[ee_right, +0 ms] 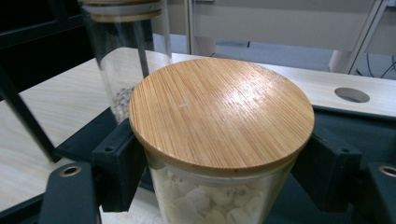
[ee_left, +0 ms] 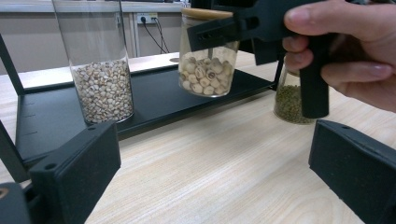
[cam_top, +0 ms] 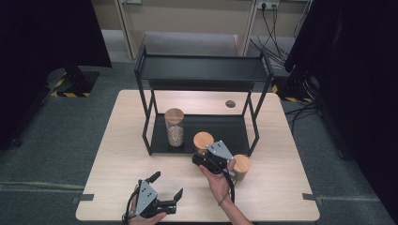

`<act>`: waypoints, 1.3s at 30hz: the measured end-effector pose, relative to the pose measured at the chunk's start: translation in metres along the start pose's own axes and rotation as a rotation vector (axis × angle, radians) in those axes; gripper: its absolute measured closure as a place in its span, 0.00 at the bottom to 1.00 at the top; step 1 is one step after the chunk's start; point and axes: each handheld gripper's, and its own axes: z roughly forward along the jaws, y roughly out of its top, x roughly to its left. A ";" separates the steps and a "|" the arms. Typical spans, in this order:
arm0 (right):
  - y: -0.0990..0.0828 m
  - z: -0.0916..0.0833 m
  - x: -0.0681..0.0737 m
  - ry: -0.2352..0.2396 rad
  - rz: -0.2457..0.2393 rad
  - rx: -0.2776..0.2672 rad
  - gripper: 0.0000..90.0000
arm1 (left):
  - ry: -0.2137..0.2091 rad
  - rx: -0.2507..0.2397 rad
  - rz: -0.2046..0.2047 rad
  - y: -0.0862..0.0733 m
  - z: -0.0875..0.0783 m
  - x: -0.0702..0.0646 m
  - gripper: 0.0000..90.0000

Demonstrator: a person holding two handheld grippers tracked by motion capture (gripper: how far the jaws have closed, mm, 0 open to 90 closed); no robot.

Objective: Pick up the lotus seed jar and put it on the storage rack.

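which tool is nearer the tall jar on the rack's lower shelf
Right. The right tool grips a short jar just beside the tall jar; the left tool waits open near the table edge.

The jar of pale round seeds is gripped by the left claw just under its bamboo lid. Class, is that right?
Not quite: the right claw grips the jar of pale round seeds just under its bamboo lid, as the right gripper view shows.
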 end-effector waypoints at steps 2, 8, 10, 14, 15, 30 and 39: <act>0.003 0.004 0.001 -0.010 -0.001 -0.002 0.28 | -0.001 0.001 -0.001 0.000 0.000 0.000 0.02; 0.012 0.022 0.003 -0.025 0.014 0.019 0.28 | -0.001 0.000 -0.002 0.000 0.000 0.000 0.02; 0.013 0.029 0.005 -0.038 0.010 0.019 0.28 | 0.000 -0.002 -0.002 0.000 0.000 0.000 0.02; 0.016 0.042 0.009 -0.054 0.007 0.035 0.28 | -0.002 -0.003 -0.002 0.000 -0.001 0.000 0.02; 0.016 0.045 0.010 -0.056 0.003 0.037 0.28 | -0.003 -0.003 -0.002 0.000 -0.001 0.000 0.02; 0.016 0.079 0.009 -0.092 0.026 0.084 0.28 | -0.005 -0.005 -0.002 0.000 -0.001 0.000 0.02; 0.013 0.087 0.013 -0.088 0.017 0.082 0.28 | -0.006 -0.004 -0.001 -0.001 -0.001 0.000 0.02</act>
